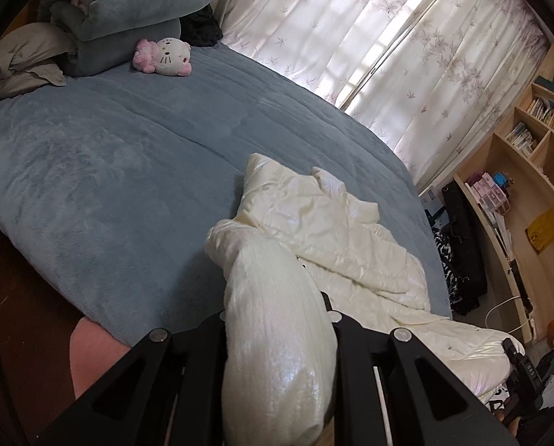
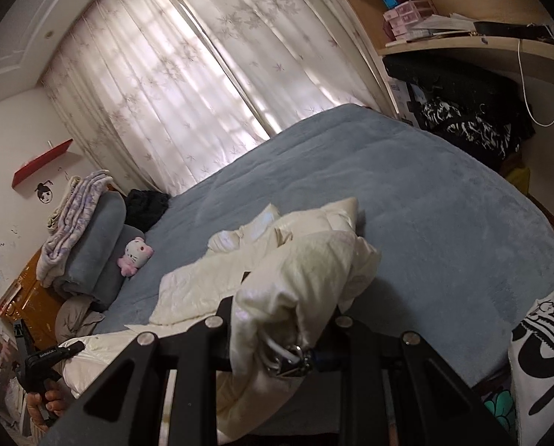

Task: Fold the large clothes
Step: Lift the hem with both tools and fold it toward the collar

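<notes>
Daylight comes in softly through the drawn curtains (image 1: 369, 37), which glow brightest where the window bars show through. The blue bedspread (image 1: 109, 171) is evenly lit, dimmer toward the near edge. The cream jacket (image 1: 314, 223) carries a pearly sheen. Both fisheye views bend the bookshelf (image 1: 529, 156) and walls into curves, with black vignetted corners. Focus is fairly sharp, with no motion blur.

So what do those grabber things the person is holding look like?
Both are matte black. The left gripper has two flat angular arms with triangle-shaped cut-outs and round silver bolts at the joints. The right gripper looks the same. Seen from the other side, each has a black pistol-style handle with small white lettering, too small to read. No sleeves show.
</notes>
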### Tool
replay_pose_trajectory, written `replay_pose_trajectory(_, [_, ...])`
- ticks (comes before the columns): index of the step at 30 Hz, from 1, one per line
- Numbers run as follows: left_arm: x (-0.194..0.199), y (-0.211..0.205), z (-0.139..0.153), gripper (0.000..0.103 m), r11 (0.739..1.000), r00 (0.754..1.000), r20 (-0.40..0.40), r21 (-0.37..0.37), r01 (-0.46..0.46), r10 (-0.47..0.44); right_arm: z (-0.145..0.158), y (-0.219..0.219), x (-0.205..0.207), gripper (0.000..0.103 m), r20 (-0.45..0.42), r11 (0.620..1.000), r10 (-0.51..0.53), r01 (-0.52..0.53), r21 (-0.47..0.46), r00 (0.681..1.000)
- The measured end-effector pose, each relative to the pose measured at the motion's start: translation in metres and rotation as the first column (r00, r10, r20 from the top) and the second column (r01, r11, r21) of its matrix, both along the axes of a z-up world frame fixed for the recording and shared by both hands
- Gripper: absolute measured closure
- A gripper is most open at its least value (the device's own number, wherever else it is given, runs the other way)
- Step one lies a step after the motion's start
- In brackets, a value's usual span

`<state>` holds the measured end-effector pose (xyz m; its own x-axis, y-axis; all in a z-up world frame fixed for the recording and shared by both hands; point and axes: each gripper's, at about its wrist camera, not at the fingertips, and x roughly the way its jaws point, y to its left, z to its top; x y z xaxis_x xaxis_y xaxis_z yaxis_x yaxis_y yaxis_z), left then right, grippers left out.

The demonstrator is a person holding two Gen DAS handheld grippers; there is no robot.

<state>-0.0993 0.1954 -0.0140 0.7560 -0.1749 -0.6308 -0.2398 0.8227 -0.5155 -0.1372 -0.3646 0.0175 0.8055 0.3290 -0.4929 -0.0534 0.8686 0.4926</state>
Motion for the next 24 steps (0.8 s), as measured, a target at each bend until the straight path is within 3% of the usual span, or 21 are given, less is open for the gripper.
replay_pose_trajectory(4, [0.004,0.005,-0.002,0.092,1.000,1.000,-0.013,-0.009,0.003,-0.003,-0.002,0.001,0.007,0.079,-0.005,1.000,-0.009,0.009,-0.002,1.000])
replay_pose_trajectory(10, [0.040,0.003,-0.014,0.092,0.999,0.999,-0.054,-0.032,0.002,-0.004,-0.010,-0.001,0.040,0.079,-0.035,0.999,-0.030,0.031,0.033,0.999])
replay_pose_trajectory(18, [0.129,0.003,-0.012,0.090,1.000,0.997,-0.069,-0.027,0.015,-0.017,-0.012,0.005,0.117,0.079,-0.047,0.996,-0.078,0.080,0.046,0.996])
replay_pose_trajectory(24, [0.210,0.000,-0.020,0.089,1.000,0.999,-0.050,-0.031,0.004,-0.005,-0.034,0.004,0.206,0.079,-0.091,0.989,-0.125,0.132,0.071,0.988])
